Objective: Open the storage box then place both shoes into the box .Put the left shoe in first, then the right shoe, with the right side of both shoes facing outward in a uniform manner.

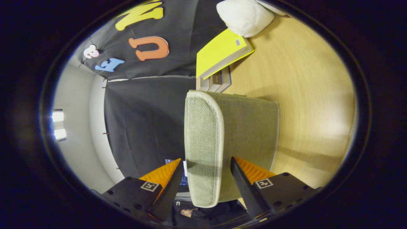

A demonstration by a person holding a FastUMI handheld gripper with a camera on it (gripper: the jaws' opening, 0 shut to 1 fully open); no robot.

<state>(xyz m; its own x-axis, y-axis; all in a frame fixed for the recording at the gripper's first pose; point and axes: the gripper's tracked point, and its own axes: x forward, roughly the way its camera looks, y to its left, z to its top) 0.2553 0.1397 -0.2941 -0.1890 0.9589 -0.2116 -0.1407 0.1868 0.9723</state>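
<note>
Broadly, a pale wooden tabletop (pixel 305 95) spreads beyond and to one side of the fingers, the whole view being rolled sideways so that the table stands like a wall. Against it sits the storage box (pixel 251 127), a grey-green fabric box with a light trimmed edge; its lid (pixel 203 143), a panel of coarser weave with a white border, stands out edge-on from the box toward the camera. The gripper (pixel 206 181) has that lid between its two fingers, which are spread fairly wide, one on each side of the panel; whether either finger actually presses the fabric I cannot tell, since a gap seems to show on at least one side. Each finger's mount carries a small square black-and-white marker, not readable as writing. Beyond the box lies a stack of books (pixel 216 81) topped by a bright yellow book (pixel 221 52) with a small grey sticker, too small to read. Past the books rests a white soft cushion-like thing (pixel 244 16). Close under the fingers a person's hand (pixel 186 212) shows dimly
</note>
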